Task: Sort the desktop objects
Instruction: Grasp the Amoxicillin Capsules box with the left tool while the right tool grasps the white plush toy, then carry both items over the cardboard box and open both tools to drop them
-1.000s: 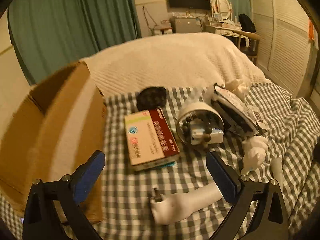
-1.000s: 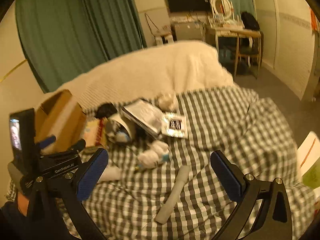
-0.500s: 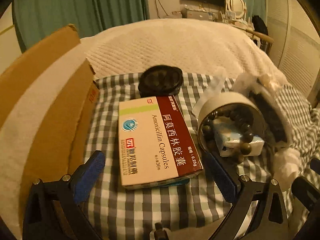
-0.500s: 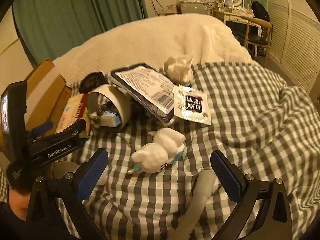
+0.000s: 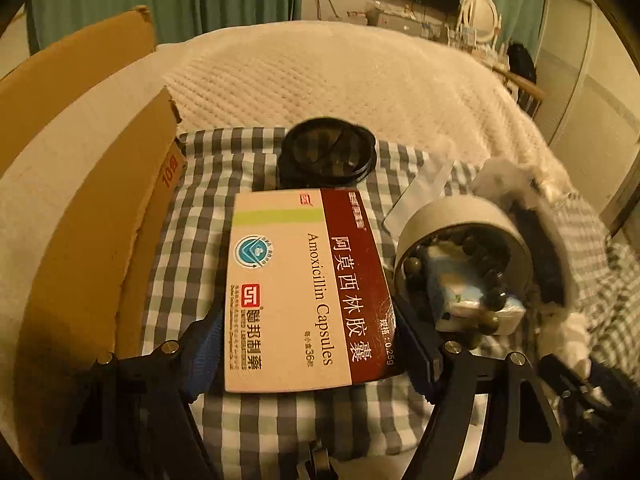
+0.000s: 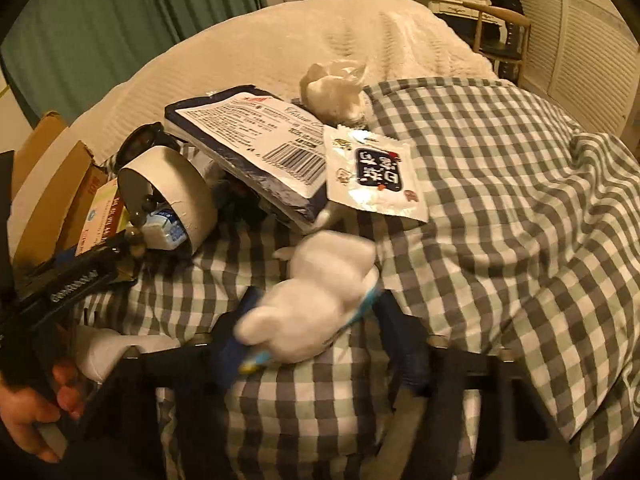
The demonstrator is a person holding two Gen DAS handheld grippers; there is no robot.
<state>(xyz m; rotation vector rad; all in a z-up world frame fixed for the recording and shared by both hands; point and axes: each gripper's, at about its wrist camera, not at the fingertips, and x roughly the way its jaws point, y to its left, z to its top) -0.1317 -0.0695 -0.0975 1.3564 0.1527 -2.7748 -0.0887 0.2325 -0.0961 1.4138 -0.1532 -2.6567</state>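
- Desktop objects lie scattered on a checked cloth (image 6: pixel 500 208) over a bed: this is the sorting step's pick-up phase, as I judge it, with both claws set around a first item each.
- Cardboard box (image 5: pixel 80 184), the largest thing, stands open just left of my left claw; I take it for the likely bin.
- Amoxicillin capsule box (image 5: pixel 304 300) lies flat between the fingers of my left claw (image 5: pixel 316 352). The blue pads flank its near end, close against its sides. I cannot tell whether they already press it.
- White roll (image 5: pixel 460 248), on its side with beads and a small pack inside, sits just right of that claw.
- White plush toy (image 6: pixel 316 304) lies between the fingers of my right claw (image 6: pixel 316 340), tilted. The jaws stand spread, not yet clenched.
- Black round lid (image 5: pixel 328 152) rests just beyond the capsule box.
- Next, I judge, each claw needs to squeeze firmly, then lift straight up clear of neighbours.
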